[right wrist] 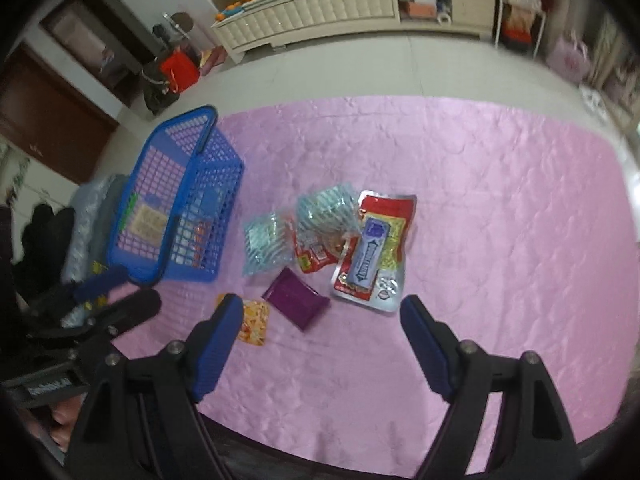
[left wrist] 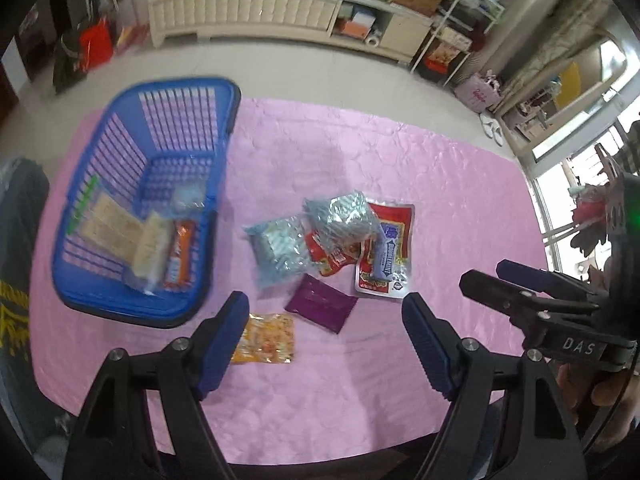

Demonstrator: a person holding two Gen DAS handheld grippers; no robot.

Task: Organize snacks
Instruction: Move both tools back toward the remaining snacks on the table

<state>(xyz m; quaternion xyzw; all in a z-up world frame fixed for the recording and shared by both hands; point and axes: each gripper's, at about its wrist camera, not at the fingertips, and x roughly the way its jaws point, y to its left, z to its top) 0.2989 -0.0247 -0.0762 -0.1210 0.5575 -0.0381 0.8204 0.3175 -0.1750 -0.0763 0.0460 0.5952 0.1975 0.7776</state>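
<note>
While several snacks [left wrist: 144, 240] lie inside basket [left wrist: 224, 92], pile [left wrist: 340, 236] beside basket left; both grippers, left [left wrist: 324, 344] and right [right wrist: 322, 346], apart, empty.

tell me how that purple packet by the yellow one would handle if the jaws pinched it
The purple packet lies flat and thin on the pink cloth, so it is probably light and somewhat floppy. Its smooth wrapper may slip. With no raised edge showing, pinching it off the soft cloth could be awkward.

Pale tiled floor [right wrist: 360, 68], cream cabinet [left wrist: 248, 12] (cluttered top), bright window [left wrist: 568, 184]
</note>
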